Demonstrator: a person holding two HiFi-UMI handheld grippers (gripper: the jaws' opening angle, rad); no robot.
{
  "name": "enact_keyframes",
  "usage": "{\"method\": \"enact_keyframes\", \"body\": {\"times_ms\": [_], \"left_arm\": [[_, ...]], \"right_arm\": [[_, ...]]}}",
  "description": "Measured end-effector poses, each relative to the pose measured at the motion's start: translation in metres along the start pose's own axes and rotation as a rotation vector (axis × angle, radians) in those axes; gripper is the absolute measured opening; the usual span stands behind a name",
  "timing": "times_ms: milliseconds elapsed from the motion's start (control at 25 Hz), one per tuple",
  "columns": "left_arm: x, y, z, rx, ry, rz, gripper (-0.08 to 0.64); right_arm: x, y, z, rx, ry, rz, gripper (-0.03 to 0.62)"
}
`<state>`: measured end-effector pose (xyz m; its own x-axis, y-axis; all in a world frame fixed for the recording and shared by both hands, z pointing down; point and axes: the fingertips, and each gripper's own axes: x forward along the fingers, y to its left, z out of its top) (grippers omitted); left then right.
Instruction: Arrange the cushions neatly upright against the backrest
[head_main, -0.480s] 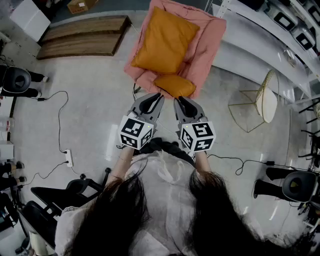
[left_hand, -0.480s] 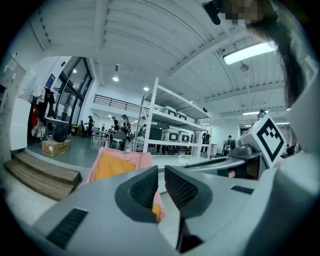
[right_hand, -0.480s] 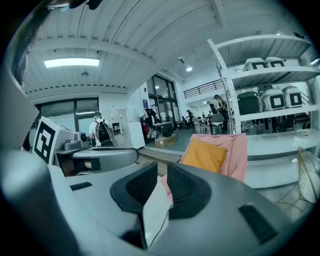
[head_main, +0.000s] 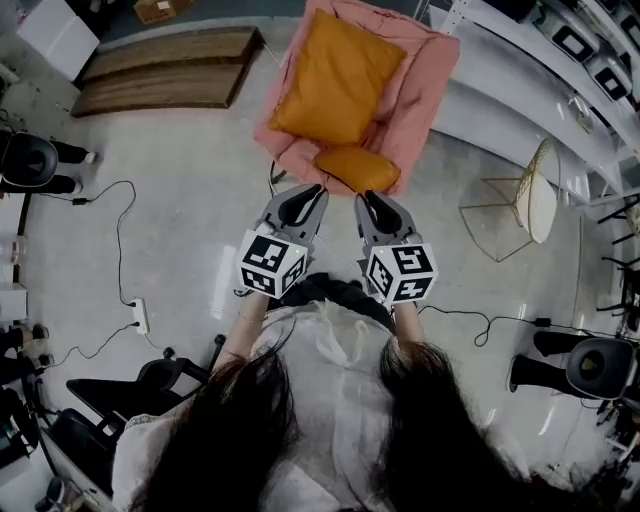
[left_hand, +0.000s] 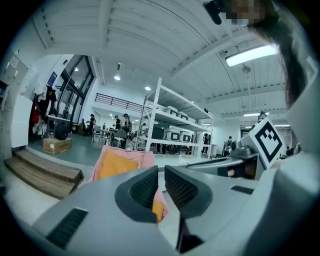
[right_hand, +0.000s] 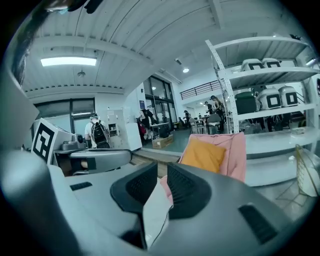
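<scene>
Head view: two cushions (head_main: 335, 78) (head_main: 357, 168), one pink chair (head_main: 425, 70)

The large cushion (head_main: 335, 78) and the small cushion (head_main: 357, 167) are matt orange cloth, softly creased, and the lounge chair (head_main: 425, 80) under them is rumpled pink cloth. The floor (head_main: 180, 230) is smooth, pale and glossy with light patches on it, while the low steps (head_main: 165, 70) are bare, grainy wood. The left claw (head_main: 318, 190) and right claw (head_main: 362, 196) have smooth matt grey plastic shells with dark, finely ribbed pads (left_hand: 145, 187), and the side table (head_main: 505, 215) is thin metal wire.
</scene>
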<state>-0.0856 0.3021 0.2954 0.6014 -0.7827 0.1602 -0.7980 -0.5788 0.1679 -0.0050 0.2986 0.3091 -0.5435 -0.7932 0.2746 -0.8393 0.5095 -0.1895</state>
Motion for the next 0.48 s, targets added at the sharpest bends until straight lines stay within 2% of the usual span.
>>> {"method": "enact_keyframes", "body": {"times_ms": [480], "left_arm": [[0.003,0.026,-0.014,-0.039,0.016,-0.008,0.049]], "right_arm": [[0.018,-0.005,-0.013,0.012,0.045,-0.033,0.072]]}}
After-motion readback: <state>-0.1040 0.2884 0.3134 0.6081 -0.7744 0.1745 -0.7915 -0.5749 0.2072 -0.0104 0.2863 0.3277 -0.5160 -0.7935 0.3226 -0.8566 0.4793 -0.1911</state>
